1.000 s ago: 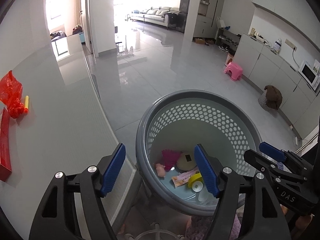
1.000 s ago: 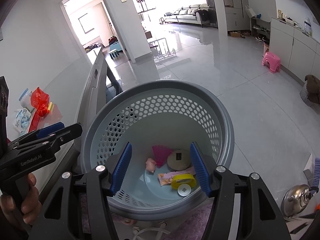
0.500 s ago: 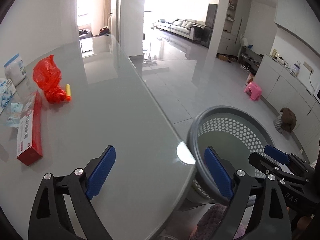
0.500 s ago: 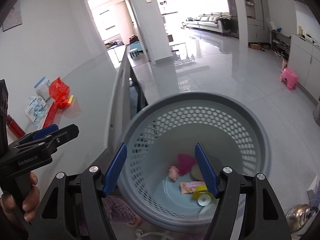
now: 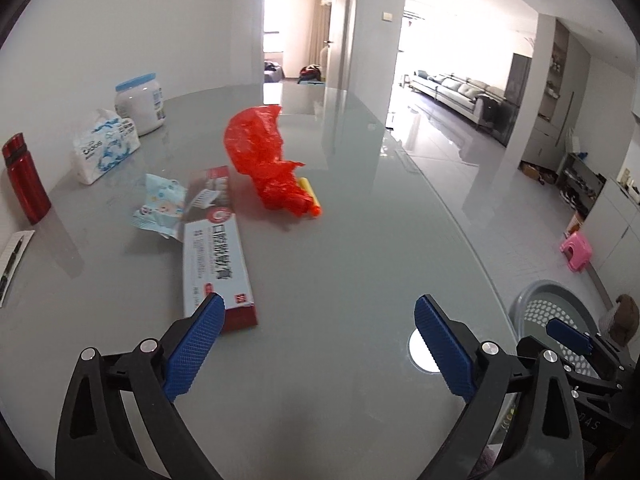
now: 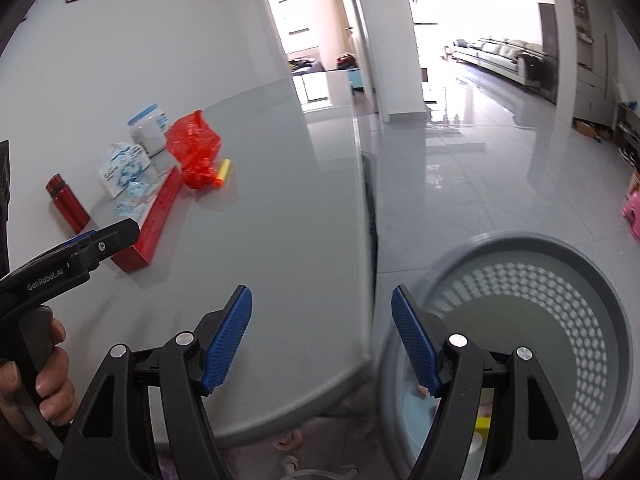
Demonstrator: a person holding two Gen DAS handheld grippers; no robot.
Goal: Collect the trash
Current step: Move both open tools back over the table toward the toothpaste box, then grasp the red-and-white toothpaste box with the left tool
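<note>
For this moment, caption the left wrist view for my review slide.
Open left gripper above grey table, facing toothpaste box and red plastic bag.

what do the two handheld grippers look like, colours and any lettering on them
Both the left gripper and the right gripper have matte black plastic linkage arms with silver round rivets and blue cross-hatched textured finger pads. White lettering reading GenRobot.AI runs along the left one's black body in the right wrist view. No cables show.
</note>
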